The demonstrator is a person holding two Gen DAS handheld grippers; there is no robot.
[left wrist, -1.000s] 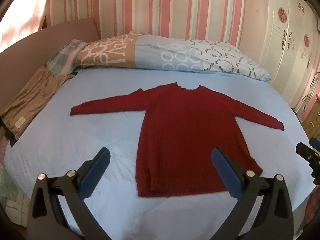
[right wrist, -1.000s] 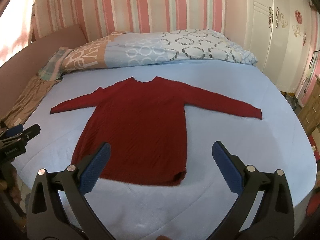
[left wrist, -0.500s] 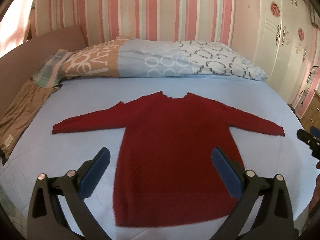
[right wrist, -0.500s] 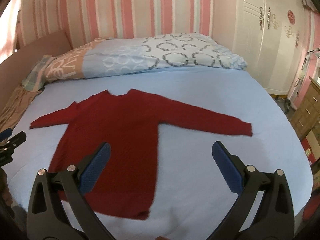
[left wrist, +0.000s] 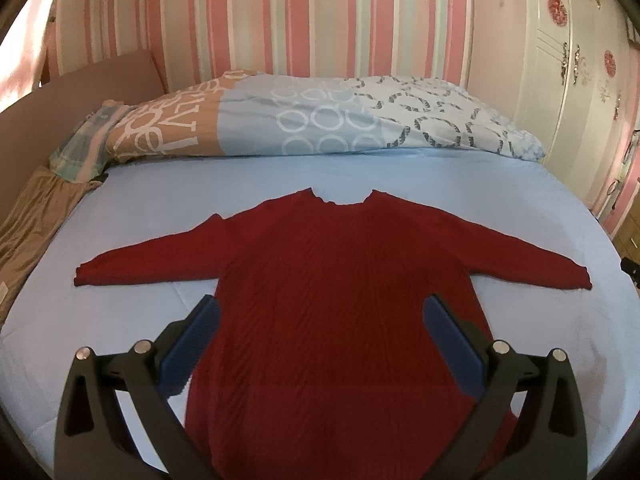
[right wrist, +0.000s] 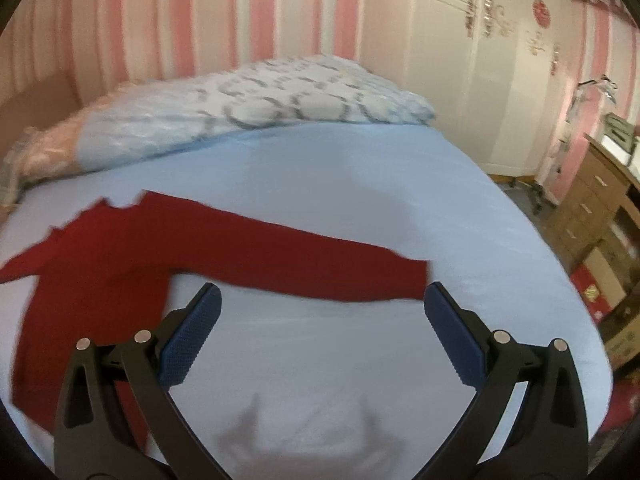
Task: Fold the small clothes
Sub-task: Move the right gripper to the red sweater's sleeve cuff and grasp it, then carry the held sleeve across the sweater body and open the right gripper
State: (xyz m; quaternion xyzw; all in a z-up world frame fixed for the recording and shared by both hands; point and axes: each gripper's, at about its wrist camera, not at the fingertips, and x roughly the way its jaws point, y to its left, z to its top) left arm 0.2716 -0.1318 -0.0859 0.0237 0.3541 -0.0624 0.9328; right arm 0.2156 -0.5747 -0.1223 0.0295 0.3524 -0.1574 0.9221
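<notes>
Left wrist: sweater (left wrist: 340,280) spread flat on bed (left wrist: 160,208), sleeves out, ready for folding. Left gripper (left wrist: 320,320) apart over body; right gripper (right wrist: 320,308) apart near right sleeve (right wrist: 320,268), empty.

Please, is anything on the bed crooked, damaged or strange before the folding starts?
Nothing stands out. The red sweater lies flat on the blue sheet, both sleeves spread out, and no tear shows. Both the left gripper and the right gripper are open and hold nothing. The right wrist view is blurred, so small details there are unclear.
</notes>
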